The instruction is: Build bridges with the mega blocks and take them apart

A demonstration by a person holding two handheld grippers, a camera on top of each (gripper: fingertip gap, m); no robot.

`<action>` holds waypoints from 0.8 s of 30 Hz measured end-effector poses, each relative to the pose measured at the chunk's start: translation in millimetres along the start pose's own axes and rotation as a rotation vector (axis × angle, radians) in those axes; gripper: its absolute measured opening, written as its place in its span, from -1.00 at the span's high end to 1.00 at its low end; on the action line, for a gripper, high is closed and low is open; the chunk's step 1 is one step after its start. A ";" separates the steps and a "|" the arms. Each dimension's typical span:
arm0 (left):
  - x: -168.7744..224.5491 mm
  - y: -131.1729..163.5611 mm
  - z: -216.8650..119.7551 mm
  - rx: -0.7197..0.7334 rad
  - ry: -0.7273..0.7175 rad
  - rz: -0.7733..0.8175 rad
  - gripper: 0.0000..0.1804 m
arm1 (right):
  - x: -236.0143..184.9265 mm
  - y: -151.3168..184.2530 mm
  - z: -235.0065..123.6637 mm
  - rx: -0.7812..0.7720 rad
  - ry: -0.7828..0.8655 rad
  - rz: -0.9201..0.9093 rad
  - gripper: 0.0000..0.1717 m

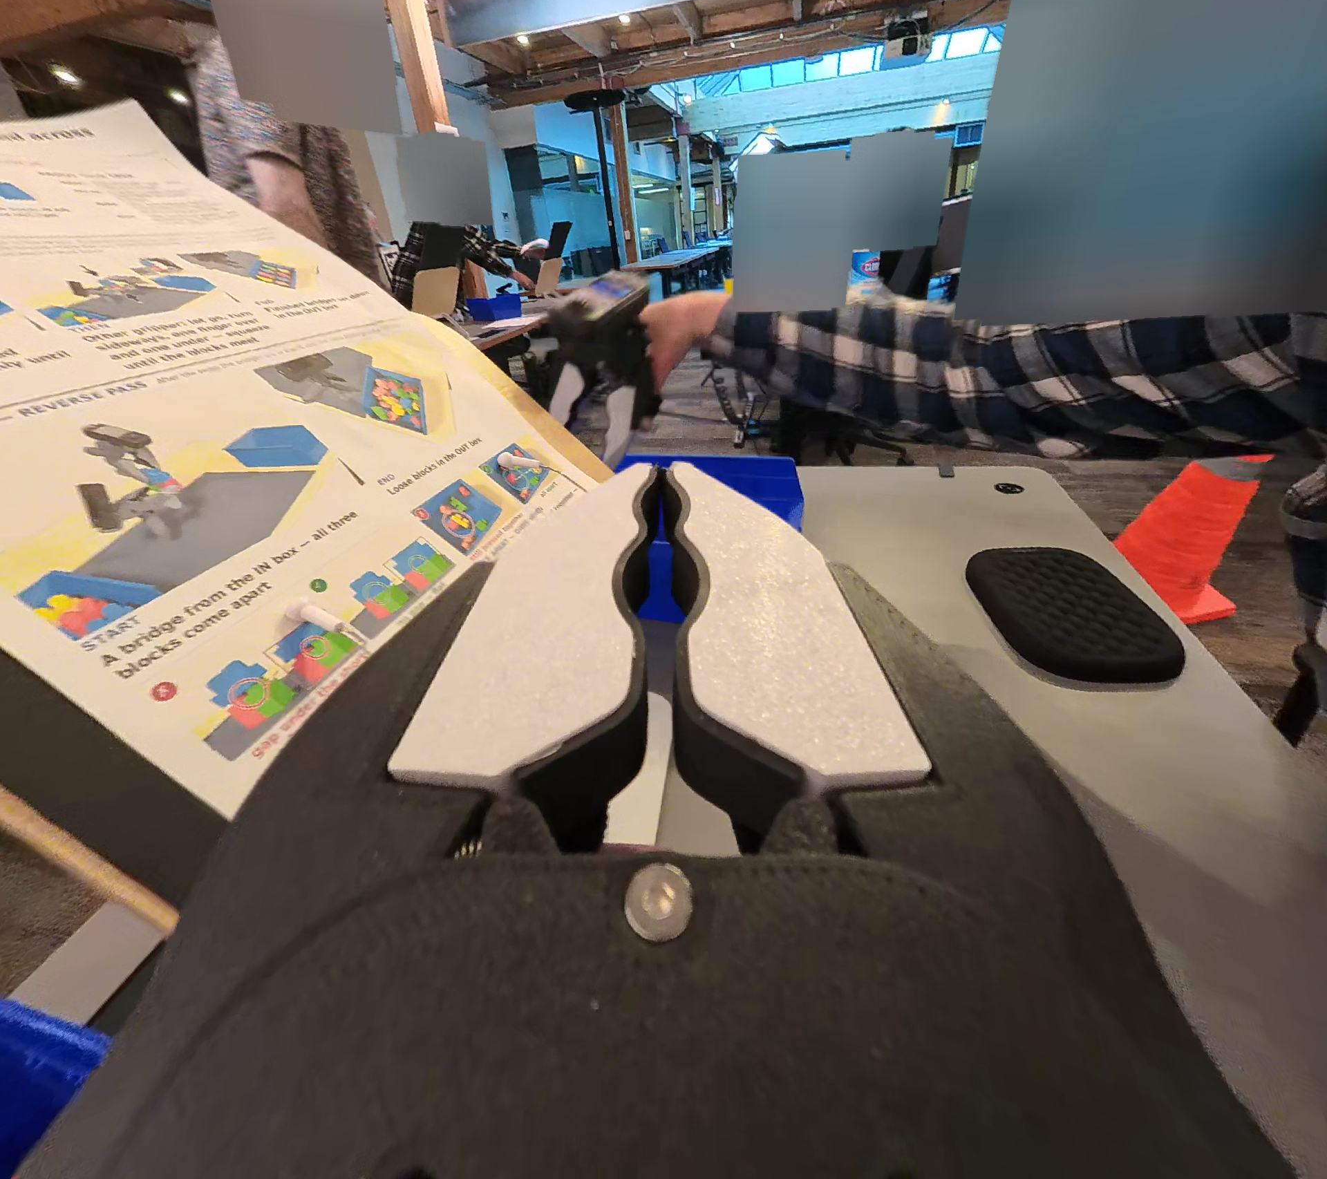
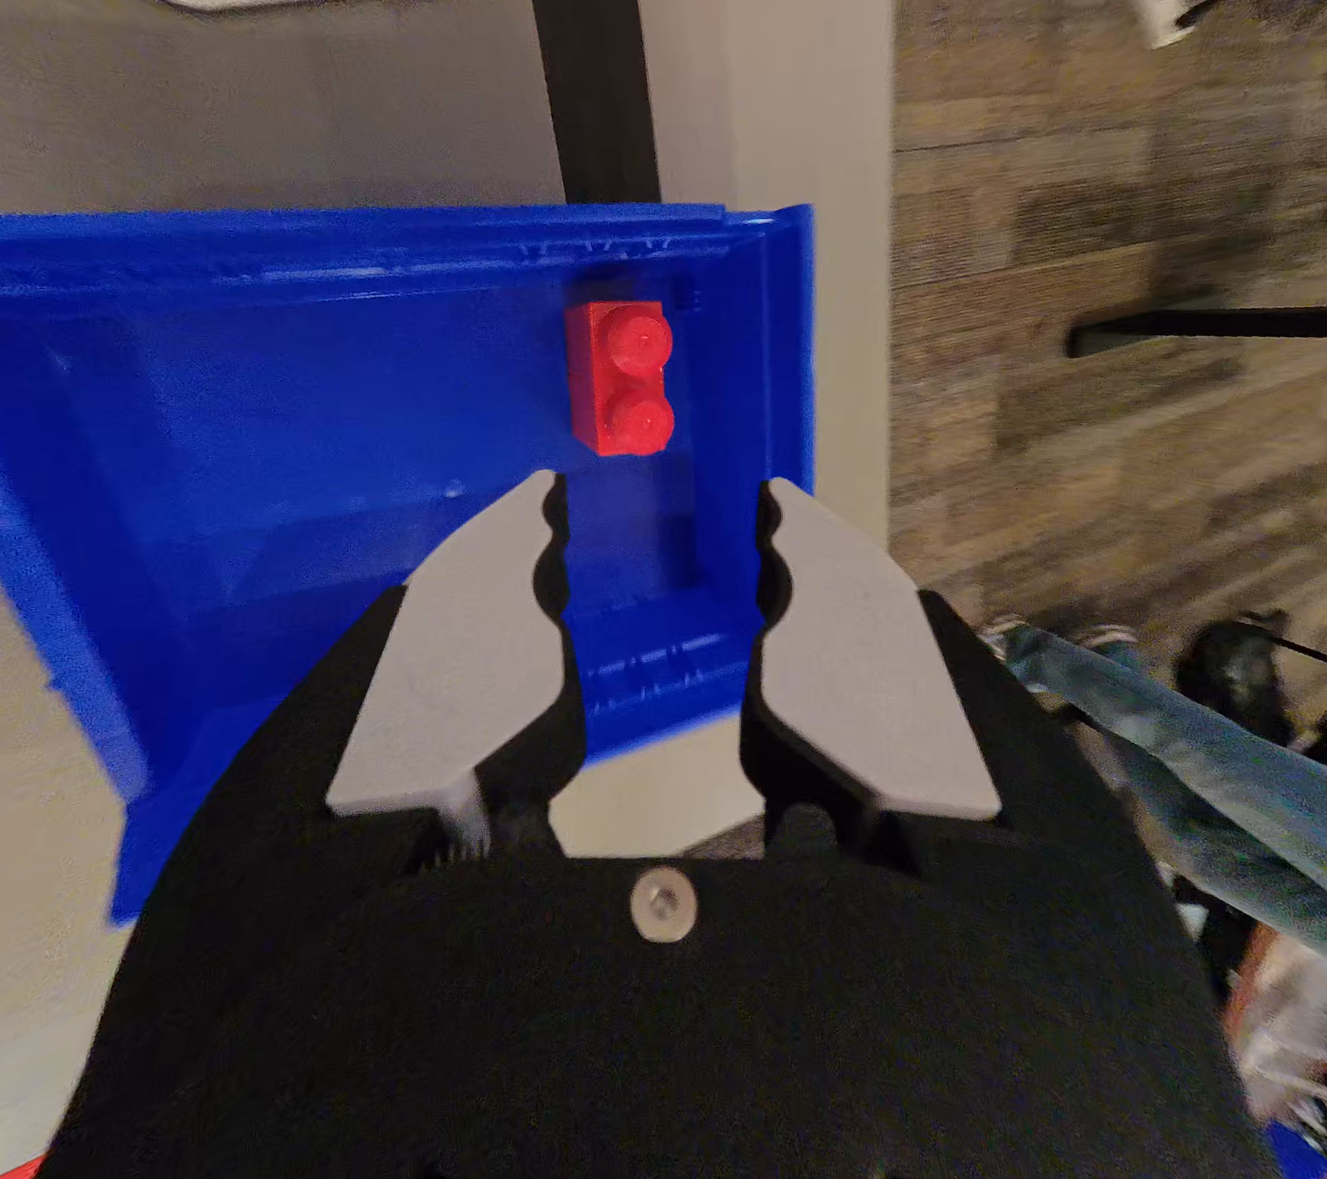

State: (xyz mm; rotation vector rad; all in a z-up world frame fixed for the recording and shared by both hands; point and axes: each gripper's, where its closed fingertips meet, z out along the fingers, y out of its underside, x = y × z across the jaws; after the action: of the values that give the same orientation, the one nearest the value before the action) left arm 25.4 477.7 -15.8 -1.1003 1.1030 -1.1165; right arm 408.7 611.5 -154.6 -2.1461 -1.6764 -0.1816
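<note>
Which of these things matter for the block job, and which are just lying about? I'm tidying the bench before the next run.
Part of the job:
- red block, lying in the blue bin
- right gripper, open, nothing between its fingers
- left gripper, shut on nothing
- instruction sheet

Just lying about:
- black textured pad on the grey table
- orange cone on the floor

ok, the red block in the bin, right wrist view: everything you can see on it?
The red block is a small two-stud brick of glossy red plastic, with both round studs showing and one flat side visible. It lies alone inside the blue bin, near the bin's corner and close to its walls; whether it touches them is unclear. The right gripper hangs over the bin with its fingers spread apart, the block beyond the tips and not touched by them. No other block is joined to it.
</note>
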 end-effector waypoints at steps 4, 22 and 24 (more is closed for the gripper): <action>-9.0 -7.8 -12.5 -0.010 -0.061 0.030 0.97 | -29.3 -36.8 -85.8 0.099 0.178 -0.033 0.89; -1.3 -56.7 -47.8 0.055 -0.160 0.165 0.97 | -177.6 -217.1 -207.7 0.881 0.401 -0.244 1.00; -3.8 -58.7 -50.9 0.078 -0.157 0.152 0.97 | -185.3 -212.5 -194.9 0.919 0.344 -0.246 1.00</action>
State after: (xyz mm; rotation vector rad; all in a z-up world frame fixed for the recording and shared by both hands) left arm -31.5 470.7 36.6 -1.0083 0.9944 -0.9301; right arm 185.1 409.4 8.4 -1.1586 -1.4119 0.1311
